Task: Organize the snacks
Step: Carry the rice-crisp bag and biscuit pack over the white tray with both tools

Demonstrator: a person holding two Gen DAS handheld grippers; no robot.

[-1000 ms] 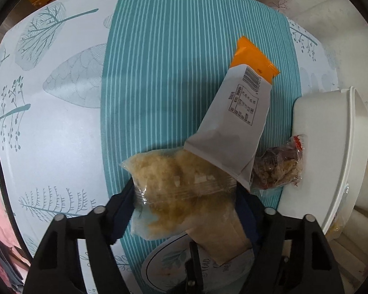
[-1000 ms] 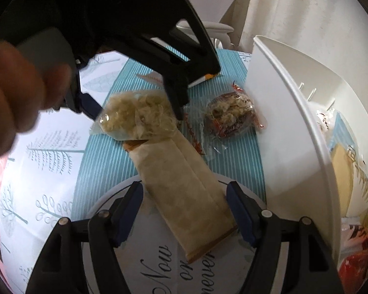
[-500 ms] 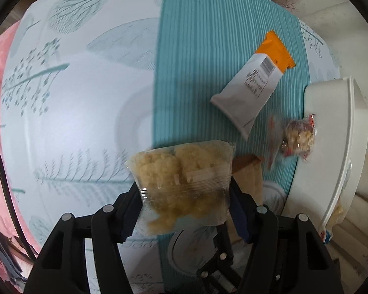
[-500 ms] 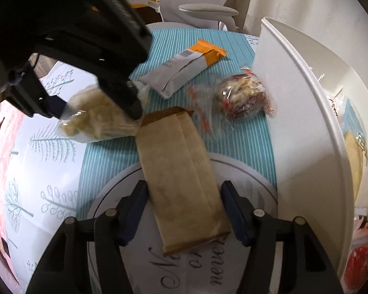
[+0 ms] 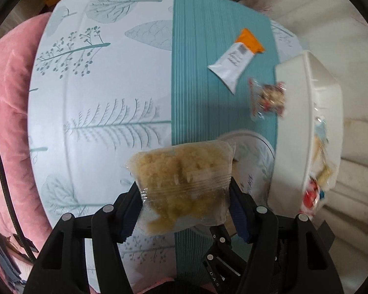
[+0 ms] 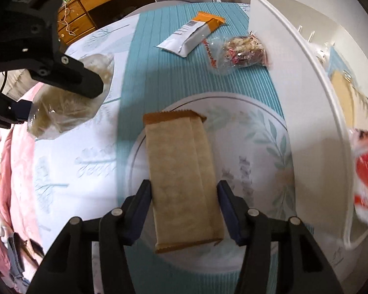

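My left gripper (image 5: 184,191) is shut on a clear bag of yellow crumbly snack (image 5: 181,171) and holds it in the air above the table. The right wrist view shows that bag (image 6: 61,112) at the left, clear of the plate. My right gripper (image 6: 184,191) points down over a leaf-patterned plate (image 6: 252,132). Its jaws are closing on a brown paper packet (image 6: 181,161), and the pads touch both long edges. An orange and white bar (image 6: 191,36) and a clear-wrapped nut cluster (image 6: 243,51) lie on the teal runner beyond.
A white plastic basket (image 6: 306,98) with several snacks inside stands along the right of the plate. The tablecloth (image 5: 98,98) is pale with a leaf print. A pink cushion (image 5: 9,85) lies past the table's left edge, and a chair and a wooden drawer unit stand behind.
My left gripper rose and swung left with the clear bag, off the pile. The right jaws narrowed onto the brown packet, which now sits further over the plate.
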